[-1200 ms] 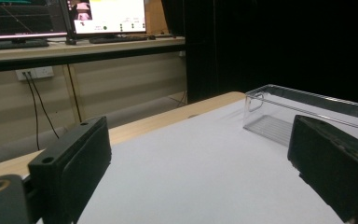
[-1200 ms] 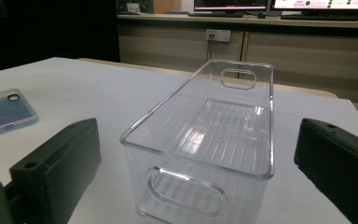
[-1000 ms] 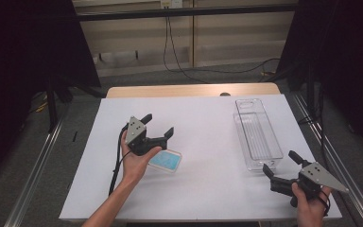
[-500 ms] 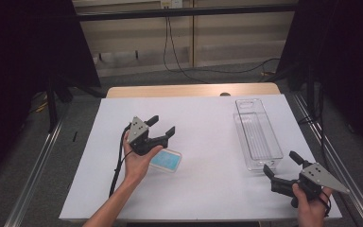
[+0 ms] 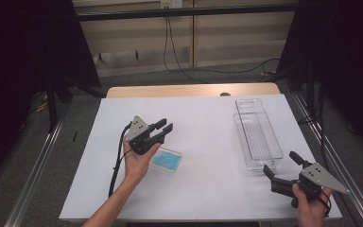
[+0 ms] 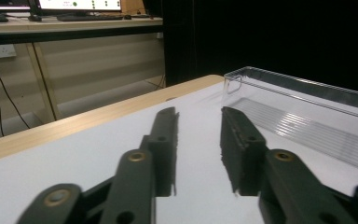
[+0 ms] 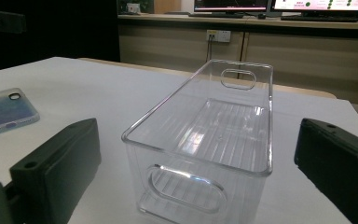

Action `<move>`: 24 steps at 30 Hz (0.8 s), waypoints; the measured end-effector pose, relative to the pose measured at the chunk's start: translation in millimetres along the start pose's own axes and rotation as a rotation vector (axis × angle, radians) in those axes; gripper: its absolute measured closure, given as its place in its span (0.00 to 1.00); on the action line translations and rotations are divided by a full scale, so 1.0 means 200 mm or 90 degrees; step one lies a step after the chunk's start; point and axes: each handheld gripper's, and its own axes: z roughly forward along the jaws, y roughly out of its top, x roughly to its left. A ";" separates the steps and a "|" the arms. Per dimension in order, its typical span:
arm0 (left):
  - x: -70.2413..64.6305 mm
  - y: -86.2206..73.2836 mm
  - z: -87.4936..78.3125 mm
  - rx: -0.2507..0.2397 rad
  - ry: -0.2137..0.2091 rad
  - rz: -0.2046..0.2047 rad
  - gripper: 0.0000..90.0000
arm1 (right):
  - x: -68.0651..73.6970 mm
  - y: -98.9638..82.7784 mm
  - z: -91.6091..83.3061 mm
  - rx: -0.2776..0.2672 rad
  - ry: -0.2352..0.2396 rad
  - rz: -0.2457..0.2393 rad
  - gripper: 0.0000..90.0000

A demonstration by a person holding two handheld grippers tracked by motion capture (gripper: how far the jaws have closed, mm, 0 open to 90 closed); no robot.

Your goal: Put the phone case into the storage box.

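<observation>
Blue phone case (image 5: 166, 160) and clear plastic bin (image 5: 258, 134) carry no readable writing.

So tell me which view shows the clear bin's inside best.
The right gripper view: the clear bin stands close, its ribbed floor, rim and both handle cutouts plain. The high view shows it whole from above but small. The left gripper view catches one far corner and side wall.

The left tongs (image 5: 165, 130), raised in the left hand (image 5: 137, 158), had just been closing with nothing between the jaws, while the right tongs (image 5: 282, 163), held low in the right hand (image 5: 310, 201), stood wide apart.
</observation>
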 end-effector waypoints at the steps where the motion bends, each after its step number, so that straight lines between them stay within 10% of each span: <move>1: 0.00 0.00 0.00 0.001 -0.005 0.000 0.79 | 0.00 0.00 0.00 0.000 0.000 0.000 0.00; 16: -0.01 -0.01 0.02 0.030 -0.029 -0.017 1.00 | 0.00 0.00 0.00 -0.001 0.001 -0.001 0.00; 24: 0.00 0.03 0.05 0.108 -0.063 -0.041 1.00 | -0.01 0.00 0.00 0.000 -0.003 -0.004 0.00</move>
